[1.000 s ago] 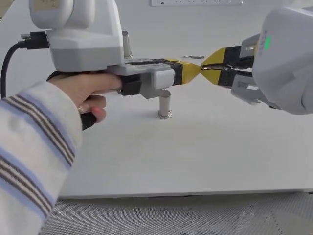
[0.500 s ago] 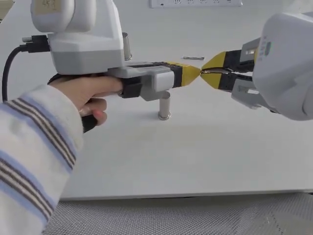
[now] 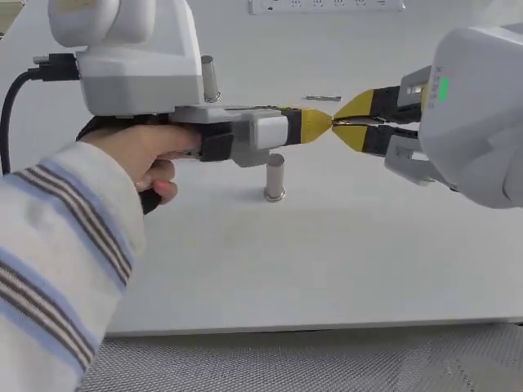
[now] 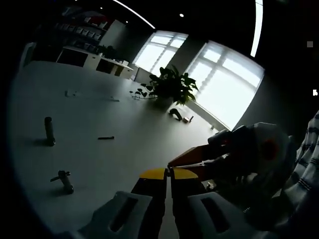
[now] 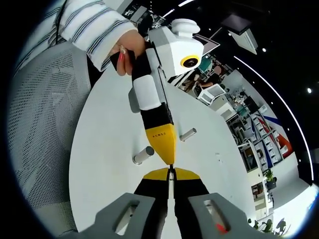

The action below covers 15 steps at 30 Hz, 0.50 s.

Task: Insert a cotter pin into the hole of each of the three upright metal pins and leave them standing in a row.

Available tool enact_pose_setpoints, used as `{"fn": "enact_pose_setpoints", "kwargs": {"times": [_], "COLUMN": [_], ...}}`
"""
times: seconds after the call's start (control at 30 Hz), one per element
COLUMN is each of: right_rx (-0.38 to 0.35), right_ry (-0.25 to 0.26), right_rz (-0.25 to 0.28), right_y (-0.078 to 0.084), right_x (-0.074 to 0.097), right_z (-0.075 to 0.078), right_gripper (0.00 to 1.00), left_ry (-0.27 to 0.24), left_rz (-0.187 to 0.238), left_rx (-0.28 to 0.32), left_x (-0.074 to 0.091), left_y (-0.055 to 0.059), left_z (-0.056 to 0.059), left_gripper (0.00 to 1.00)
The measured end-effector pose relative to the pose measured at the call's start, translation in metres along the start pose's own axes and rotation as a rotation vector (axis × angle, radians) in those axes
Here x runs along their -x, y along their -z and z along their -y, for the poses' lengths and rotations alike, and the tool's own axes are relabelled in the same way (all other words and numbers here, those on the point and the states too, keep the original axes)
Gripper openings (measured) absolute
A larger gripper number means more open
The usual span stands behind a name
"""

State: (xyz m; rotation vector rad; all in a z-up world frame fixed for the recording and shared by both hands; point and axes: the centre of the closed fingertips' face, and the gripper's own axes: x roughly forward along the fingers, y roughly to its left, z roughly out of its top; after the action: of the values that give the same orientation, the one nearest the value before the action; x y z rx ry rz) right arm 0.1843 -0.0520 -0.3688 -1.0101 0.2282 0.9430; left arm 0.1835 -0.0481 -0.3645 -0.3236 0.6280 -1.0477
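Note:
My left gripper (image 3: 327, 124) and right gripper (image 3: 338, 124) meet tip to tip above the white table (image 3: 343, 245). A thin cotter pin (image 3: 353, 122) lies between the right jaws, and its end reaches into the shut left tips. In the right gripper view the cotter pin (image 5: 170, 178) runs up between my own jaws to the left gripper (image 5: 162, 134). One upright metal pin (image 3: 274, 178) stands below the left gripper, another metal pin (image 3: 210, 79) behind it. In the left gripper view one pin (image 4: 65, 181) carries a cotter pin, and another pin (image 4: 49, 130) is bare.
A loose cotter pin (image 3: 323, 98) lies on the table behind the grippers. A hand in a striped sleeve (image 3: 57, 245) holds the left gripper, with a black cable (image 3: 10, 106) trailing from it. The table's front edge (image 3: 327, 325) borders grey mesh.
Both grippers stay tip to tip and have drifted slightly left together. The metal pins have not moved.

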Motion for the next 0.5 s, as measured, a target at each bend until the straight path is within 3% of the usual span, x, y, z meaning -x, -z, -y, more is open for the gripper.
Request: {"fn": "enact_pose_setpoints", "kwargs": {"times": [0.1,0.37,0.43,0.5], "right_rx": [-0.007,-0.039,-0.071,-0.145], "right_ry": [-0.005,-0.007,-0.014,-0.019], "right_rz": [0.0,0.02,0.028,0.086], "right_y": [0.0017,0.0033,0.0029,-0.0034], "right_x": [-0.0008,0.0026,0.0028,0.0019], "right_z": [-0.0014,-0.0007,-0.0017,-0.0019], "right_gripper": [0.0,0.0,0.0,0.0], "left_ry": [-0.018,-0.007,-0.004,-0.012], "left_rz": [-0.019,-0.014,-0.018,-0.028], "left_rx": [-0.054,-0.042,-0.043,-0.035], "left_x": [-0.0009,-0.0013,-0.0013,-0.0007], "left_y": [0.0051,0.005,0.0061,0.0083], "left_z": [-0.0027,0.006,0.0072,0.0063], "left_gripper": [0.0,0.0,0.0,0.0]}}
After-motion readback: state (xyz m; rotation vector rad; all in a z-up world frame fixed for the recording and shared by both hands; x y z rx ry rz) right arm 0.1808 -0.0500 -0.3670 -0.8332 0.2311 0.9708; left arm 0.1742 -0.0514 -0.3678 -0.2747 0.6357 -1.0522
